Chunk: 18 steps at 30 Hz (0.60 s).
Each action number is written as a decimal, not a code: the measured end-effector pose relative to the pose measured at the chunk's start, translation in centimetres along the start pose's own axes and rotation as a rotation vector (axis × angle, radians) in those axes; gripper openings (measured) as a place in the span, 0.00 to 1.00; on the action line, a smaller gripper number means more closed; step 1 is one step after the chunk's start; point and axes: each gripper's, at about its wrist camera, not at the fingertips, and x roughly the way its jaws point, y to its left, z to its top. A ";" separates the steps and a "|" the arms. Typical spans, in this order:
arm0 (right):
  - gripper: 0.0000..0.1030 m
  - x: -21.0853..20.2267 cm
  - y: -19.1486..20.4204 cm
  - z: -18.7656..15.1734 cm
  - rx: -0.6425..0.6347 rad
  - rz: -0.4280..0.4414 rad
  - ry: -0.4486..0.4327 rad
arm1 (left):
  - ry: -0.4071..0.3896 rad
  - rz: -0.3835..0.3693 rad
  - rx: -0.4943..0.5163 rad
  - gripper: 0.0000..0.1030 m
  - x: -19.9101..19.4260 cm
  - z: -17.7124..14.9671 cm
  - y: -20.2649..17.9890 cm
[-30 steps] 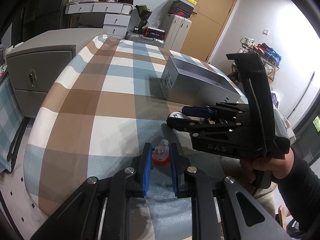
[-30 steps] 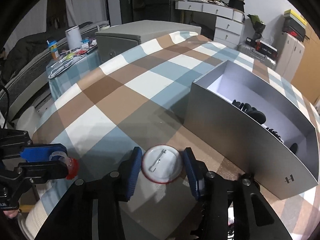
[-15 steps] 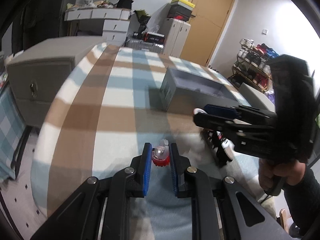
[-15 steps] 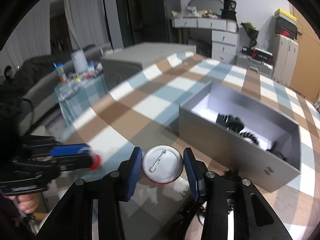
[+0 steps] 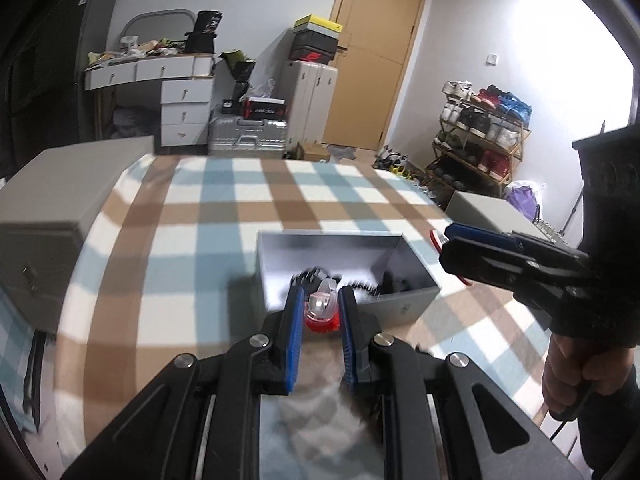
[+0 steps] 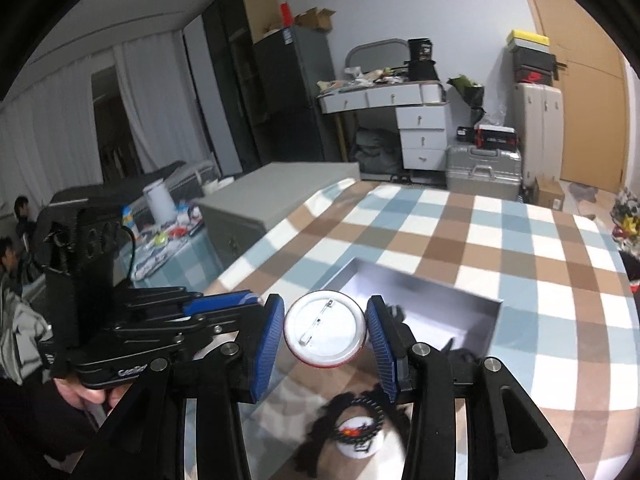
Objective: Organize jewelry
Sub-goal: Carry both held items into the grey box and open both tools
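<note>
My left gripper [image 5: 319,312] is shut on a small clear and red hair clip [image 5: 320,311], held above the near wall of the open grey box [image 5: 276,272]. Dark hair pieces [image 5: 394,280] lie inside the box. My right gripper [image 6: 325,334] is shut on a round white pin badge [image 6: 325,334] with a red rim, its pin side facing me, held above the grey box [image 6: 404,286]. The right gripper shows at the right of the left wrist view [image 5: 448,240]. The left gripper shows at the left of the right wrist view [image 6: 224,304].
The checked tablecloth [image 5: 208,216] covers the table. A badge with a black spiky ring [image 6: 356,428] lies on the cloth under my right gripper. A grey cabinet [image 5: 52,200] stands beside the table on the left. Shoe rack and suitcases stand far behind.
Both grippers have risen from the tabletop and moved toward the grey box, each keeping its item. The box interior is now seen from above.
</note>
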 end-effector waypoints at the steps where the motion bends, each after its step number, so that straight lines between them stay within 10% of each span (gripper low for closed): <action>1: 0.40 0.0 -0.6 0.3 0.011 -0.006 -0.006 | -0.002 -0.006 0.003 0.12 0.4 0.4 -0.1; 18: 0.40 5.3 -8.7 -0.3 0.194 0.012 0.092 | 0.140 -0.084 -0.017 0.12 8.6 2.5 -0.7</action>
